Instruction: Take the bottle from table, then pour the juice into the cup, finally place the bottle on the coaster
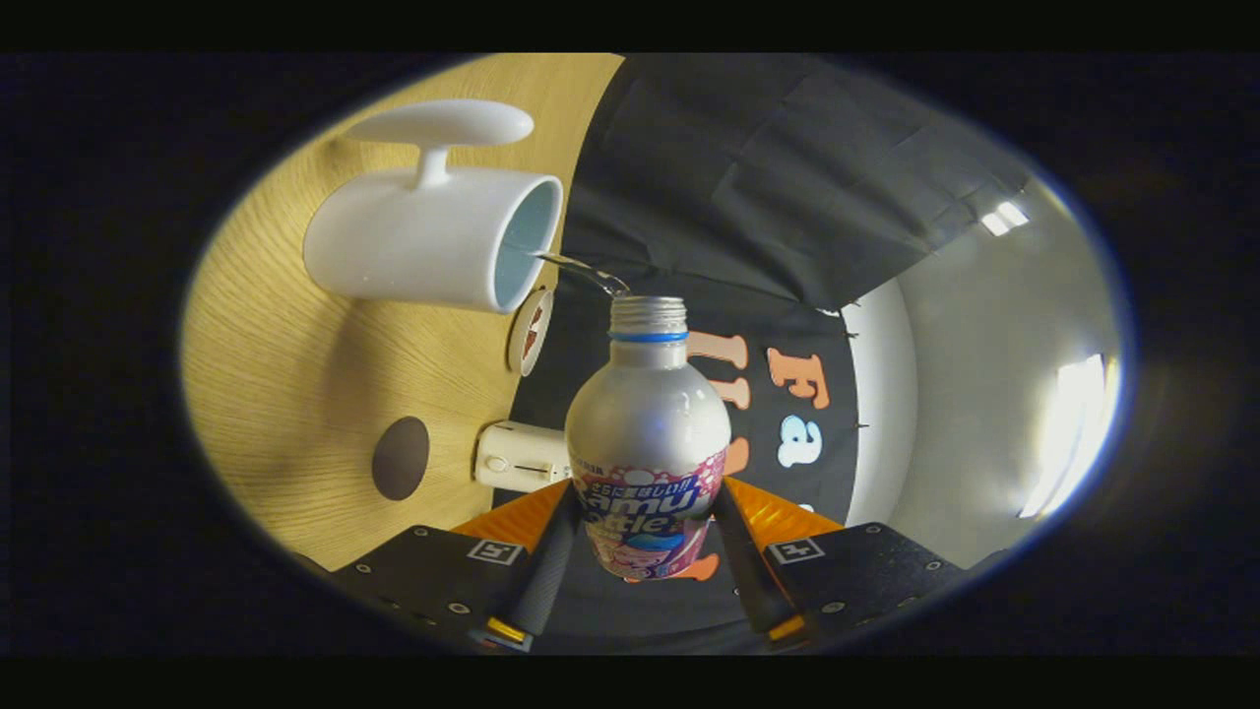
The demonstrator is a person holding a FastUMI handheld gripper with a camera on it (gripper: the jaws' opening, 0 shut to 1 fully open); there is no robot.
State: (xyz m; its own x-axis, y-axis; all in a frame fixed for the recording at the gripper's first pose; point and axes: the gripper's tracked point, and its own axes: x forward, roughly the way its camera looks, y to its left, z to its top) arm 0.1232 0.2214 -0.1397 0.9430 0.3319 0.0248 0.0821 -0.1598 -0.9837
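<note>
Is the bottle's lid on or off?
Off. The bottle, shut between the tool fingers, has a bare threaded neck, and liquid streams from it into the cup.

Gripper [645,532] rolled sideways, its 2 fingers [547,566] clamped on the bottle [647,423].

white cup [423,241], silver bottle [647,414], perhaps brown coaster [401,458].

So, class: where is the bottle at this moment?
In the gripper view the bottle is clamped between the gripper's two fingers, tipped so its open neck sits beside the white cup's mouth, a thin stream running across into it.
</note>
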